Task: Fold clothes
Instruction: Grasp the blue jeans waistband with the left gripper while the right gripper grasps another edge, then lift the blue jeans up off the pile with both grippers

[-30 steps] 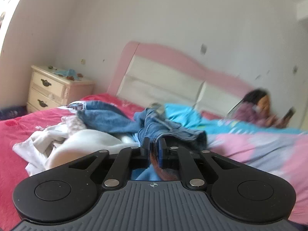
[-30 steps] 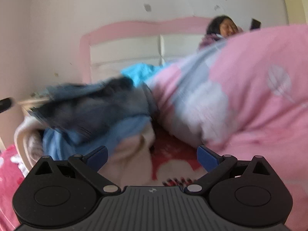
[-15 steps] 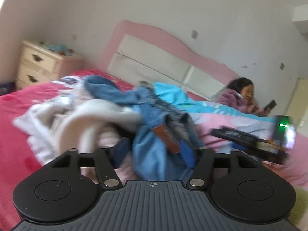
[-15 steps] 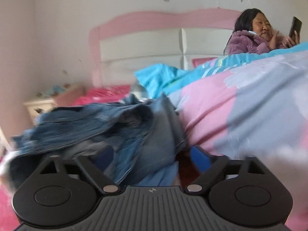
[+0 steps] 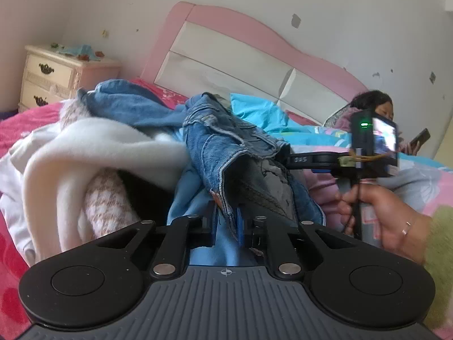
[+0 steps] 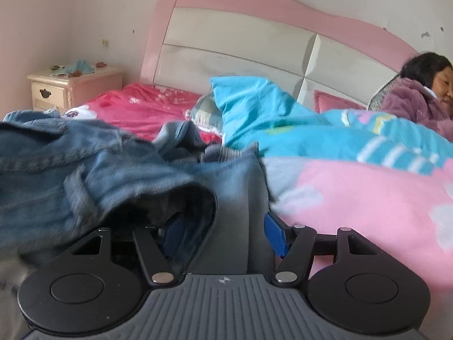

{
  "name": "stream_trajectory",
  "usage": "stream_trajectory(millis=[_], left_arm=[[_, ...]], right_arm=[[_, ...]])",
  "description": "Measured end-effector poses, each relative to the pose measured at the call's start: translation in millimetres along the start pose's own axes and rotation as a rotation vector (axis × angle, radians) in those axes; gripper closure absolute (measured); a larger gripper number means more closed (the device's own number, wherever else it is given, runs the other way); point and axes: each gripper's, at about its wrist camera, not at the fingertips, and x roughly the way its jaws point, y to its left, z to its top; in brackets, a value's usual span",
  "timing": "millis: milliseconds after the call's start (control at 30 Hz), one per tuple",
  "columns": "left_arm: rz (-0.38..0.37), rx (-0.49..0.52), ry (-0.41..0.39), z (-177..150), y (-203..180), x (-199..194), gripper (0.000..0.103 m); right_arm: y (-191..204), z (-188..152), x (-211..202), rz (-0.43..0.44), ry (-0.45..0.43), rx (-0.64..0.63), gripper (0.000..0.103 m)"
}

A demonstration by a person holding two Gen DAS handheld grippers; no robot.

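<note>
Our left hand-held gripper (image 5: 226, 221), open half a second ago, is now clamped on the jeans (image 5: 226, 141) beside the white garment (image 5: 99, 147). Our right hand-held gripper (image 6: 223, 231) stays apart around denim; lifting out comes next.

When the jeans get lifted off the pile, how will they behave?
The jeans will probably sag: they lie crumpled over the white blanket. The thick seams suggest some weight. Held at one edge by the left gripper, they will likely hang and drag neighbouring clothes.
</note>
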Motion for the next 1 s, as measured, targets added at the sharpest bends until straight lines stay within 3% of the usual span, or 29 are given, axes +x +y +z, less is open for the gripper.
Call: stream_trajectory(millis=[167,200,267,467,633,733,800,833,900,1000], left_arm=[[-0.019,-0.017,-0.018,-2,6,-2,0.092],[-0.019,-0.019,-0.021,-1,6,0,0.092],[-0.024,-0.019,-0.026,-2,8,0,0.092],[-0.052,-0.038,-0.065,1,13,-12,0.093],[-0.043,-0.03,-0.092,7,10,-24,0.091],[-0.023,-0.043,-0.068,11,6,-22,0.079],[-0.013,-0.045,-0.053,11,3,-22,0.078],[-0.009,-0.045,-0.046,11,1,-22,0.079],[-0.001,-0.055,-0.037,11,-2,-24,0.093],[0.006,-0.117,-0.058,9,1,-47,0.098]], right_arm=[[8,11,23,-0.028,0.006,0.006,0.041],[8,11,22,-0.019,-0.011,0.024,0.045],[10,11,18,-0.003,-0.047,0.058,0.074],[15,25,-42,-0.061,-0.271,0.067,0.09],[23,52,-121,-0.037,-0.459,0.062,0.093],[29,65,-168,0.021,-0.518,0.09,0.094],[32,73,-196,0.054,-0.537,0.095,0.095],[31,75,-212,0.062,-0.548,0.101,0.095],[29,78,-242,0.067,-0.571,0.117,0.095],[19,72,-280,0.049,-0.619,0.147,0.095]])
